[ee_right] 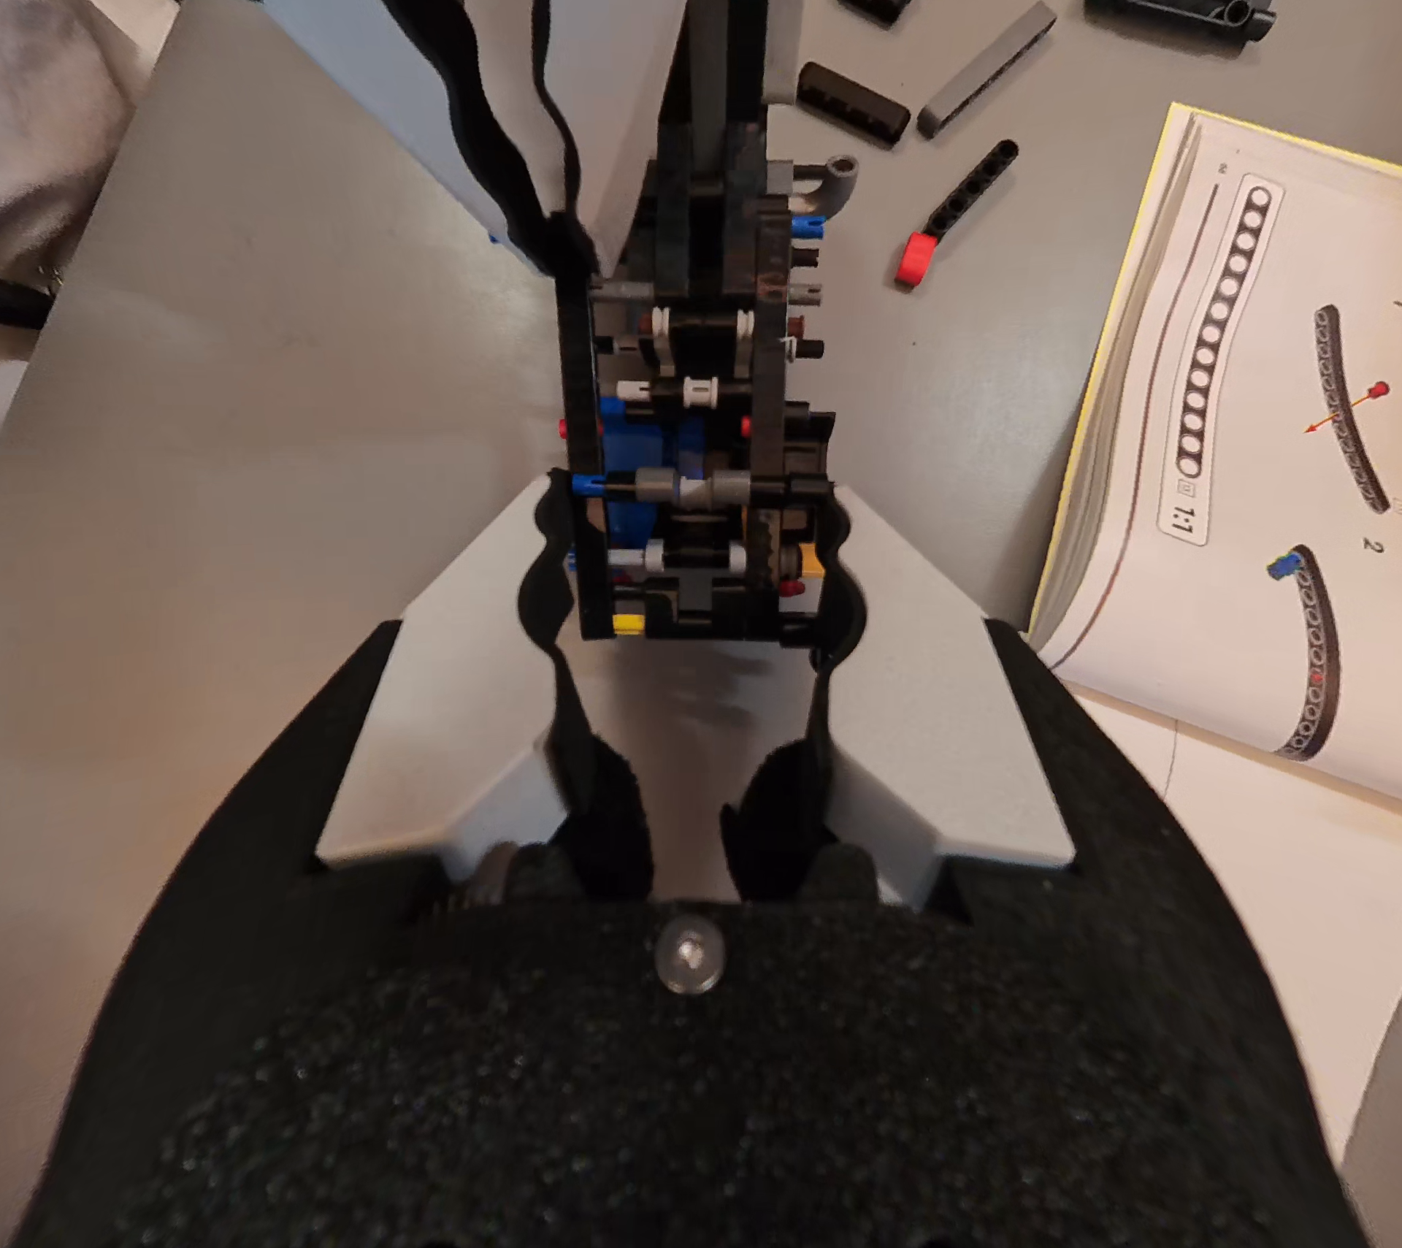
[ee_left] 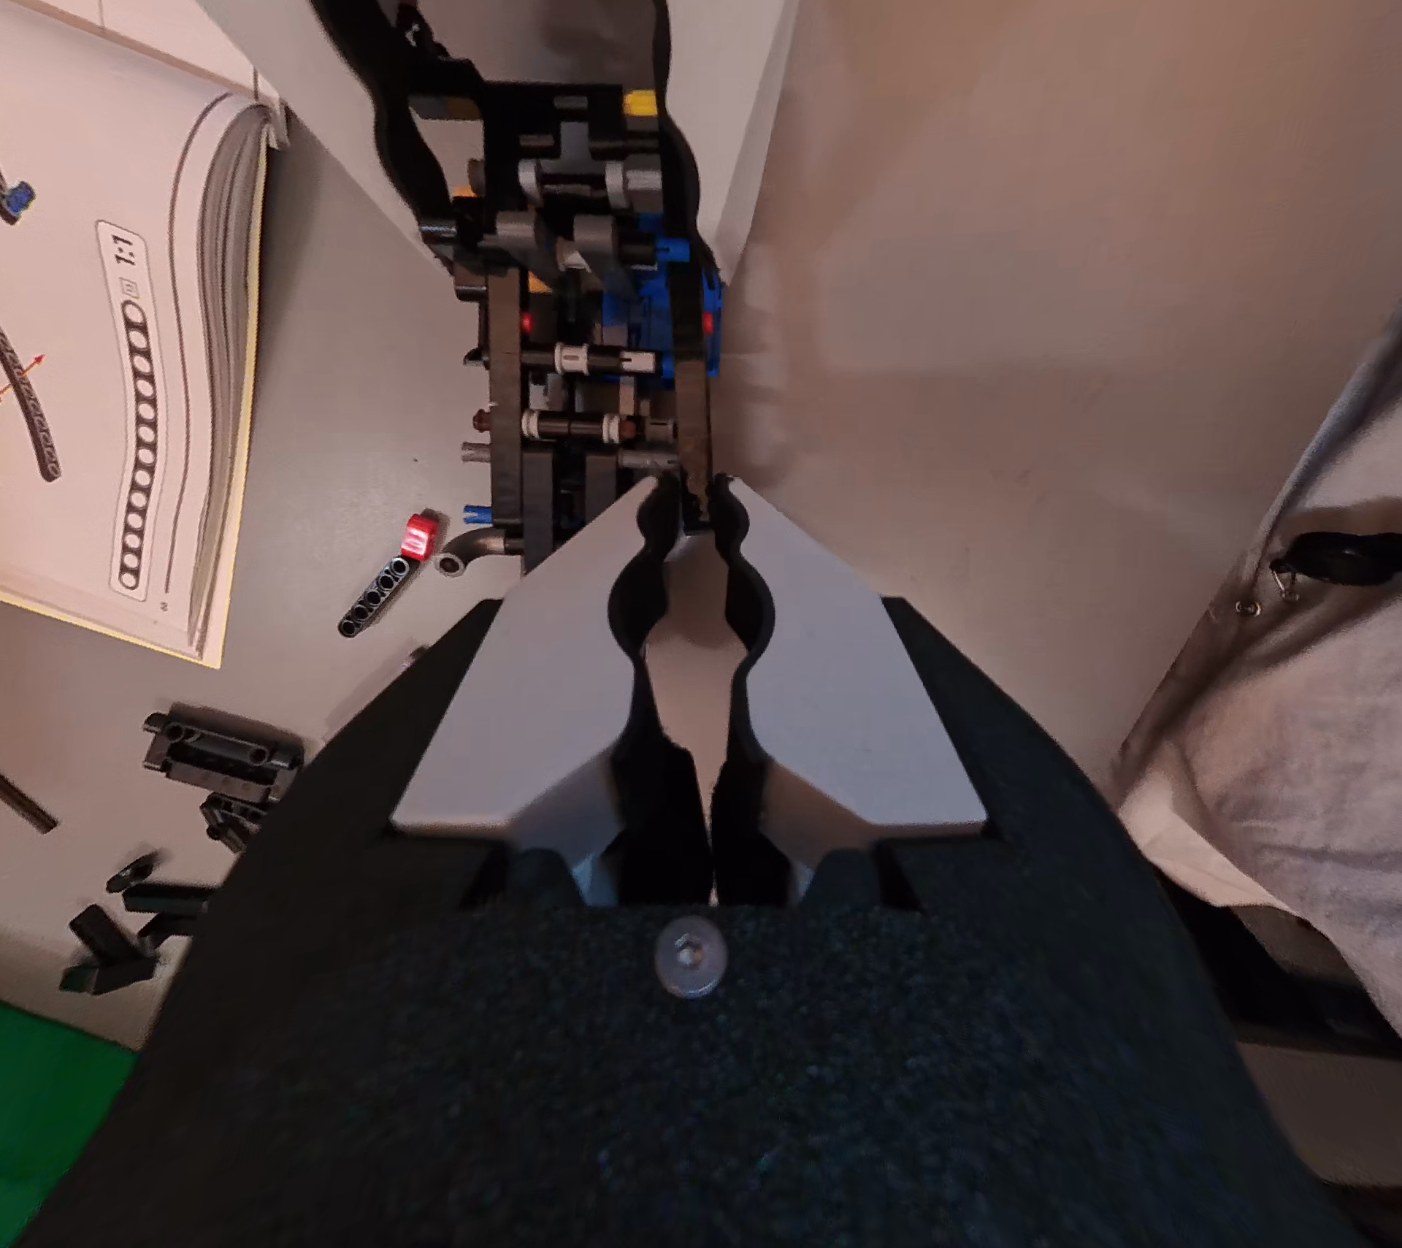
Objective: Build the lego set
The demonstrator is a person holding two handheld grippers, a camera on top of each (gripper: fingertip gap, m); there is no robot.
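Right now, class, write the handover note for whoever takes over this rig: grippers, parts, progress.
Left gripper: shut on one black side beam of the lego frame.
Right gripper: shut across the frame's other end.
Loose on the table: red piece, short black beam, grey beam, black parts beyond.
Instruction booklet lies open.
Done: the frame is partly built. Left: adding the loose pieces.

Left gripper [ee_left: 692, 491] nearly closed, fingers pinching at the tips; right gripper [ee_right: 694, 513] wider, fingers clamping from opposite end.
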